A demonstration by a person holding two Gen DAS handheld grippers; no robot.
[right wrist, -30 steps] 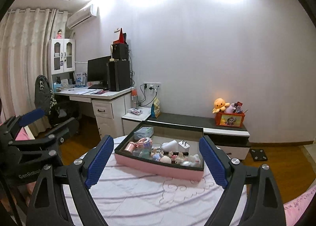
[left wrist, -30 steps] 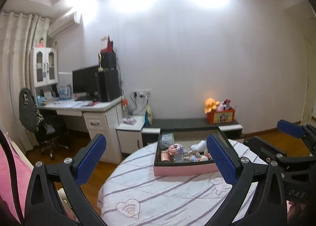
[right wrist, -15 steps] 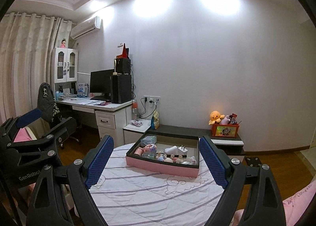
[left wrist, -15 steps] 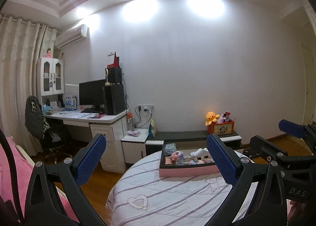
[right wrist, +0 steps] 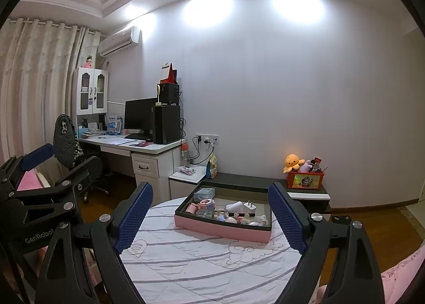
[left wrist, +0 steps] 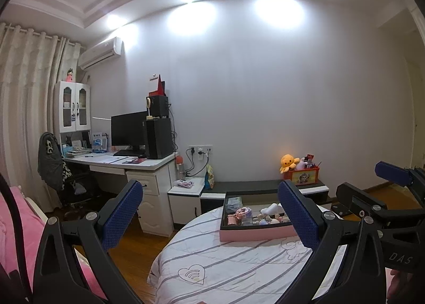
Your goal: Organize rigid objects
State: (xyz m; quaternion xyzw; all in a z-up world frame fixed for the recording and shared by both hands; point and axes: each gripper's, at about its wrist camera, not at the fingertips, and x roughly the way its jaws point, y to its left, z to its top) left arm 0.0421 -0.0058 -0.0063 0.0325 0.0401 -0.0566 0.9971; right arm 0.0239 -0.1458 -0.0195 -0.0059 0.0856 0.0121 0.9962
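left wrist: tray (left wrist: 255, 235) sits at the far side of the round surface (left wrist: 225, 264), bare cloth on the near side | left claw (left wrist: 212, 217) level, spread, nothing between | right wrist: tray (right wrist: 223, 228) of small items on surface (right wrist: 199, 256), well apart from the pads | right claw (right wrist: 211, 217) tipped slightly down, spread, nothing between

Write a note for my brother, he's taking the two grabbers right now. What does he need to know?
Left gripper: open, holding nothing.
Right gripper: open, holding nothing.
Both hang in the air short of the pink tray, which sits at the far side of the round table.
All the small things, such as the white plug, lie jumbled in the tray.
Done: nothing visibly sorted.
Left: reach the tray and start organizing.
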